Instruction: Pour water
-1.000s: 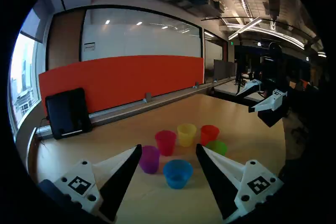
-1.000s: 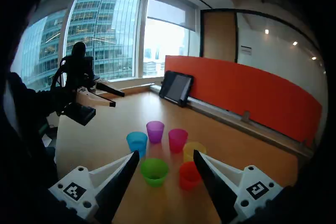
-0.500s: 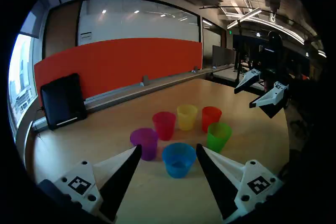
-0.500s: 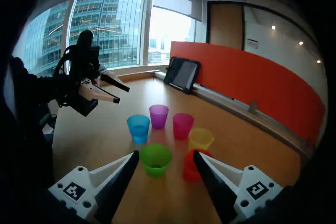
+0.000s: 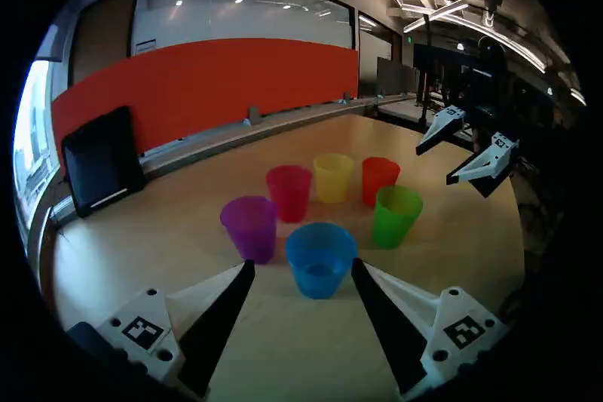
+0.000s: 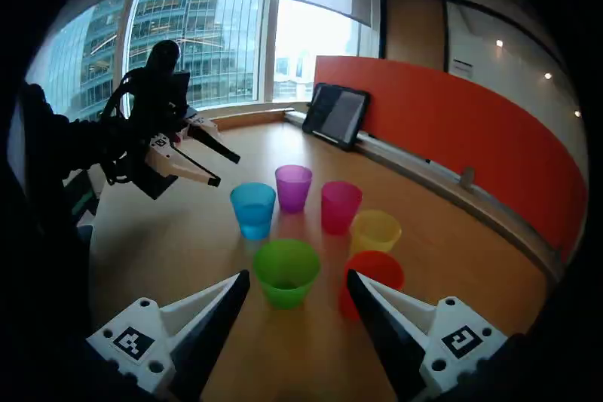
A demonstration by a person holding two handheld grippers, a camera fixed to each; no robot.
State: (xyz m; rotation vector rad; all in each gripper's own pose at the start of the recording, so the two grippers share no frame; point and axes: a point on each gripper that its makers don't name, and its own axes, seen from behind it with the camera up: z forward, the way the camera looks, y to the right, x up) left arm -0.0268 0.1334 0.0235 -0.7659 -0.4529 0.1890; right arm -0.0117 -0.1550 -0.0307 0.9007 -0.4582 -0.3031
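No brand or readable writing shows: each finger of the left gripper (image 5: 301,262) carries a black-and-white square marker (image 5: 143,332), and a white notice (image 5: 145,46) on the far wall is too small to read. In the left gripper view, starting at the left, a black tablet (image 5: 102,161) leans against the orange partition (image 5: 203,78) along the far edge of the wooden table (image 5: 467,251). Next, six plastic cups stand upright in a tight cluster near the table's middle: the purple cup (image 5: 250,227), blue cup (image 5: 320,259), pink cup (image 5: 289,191), yellow cup (image 5: 332,176), orange cup (image 5: 379,179) and green cup (image 5: 396,213). The left gripper's fingers are spread wide with nothing between them, and the blue cup stands just beyond their tips, centred on the gap. Whether any cup holds water I cannot tell. Farther right, the right gripper (image 5: 435,167) hangs above the table, its fingers parted and holding nothing. In the right gripper view the left gripper hangs at the left above bare tabletop, held by a dark-sleeved arm (image 6: 53,149) in front of tall windows (image 6: 203,32). The green cup sits just ahead of the right gripper's spread fingertips, with the orange cup partly behind the finger at that view's right. Bare tabletop lies open all round the cluster, broadest on the near side.
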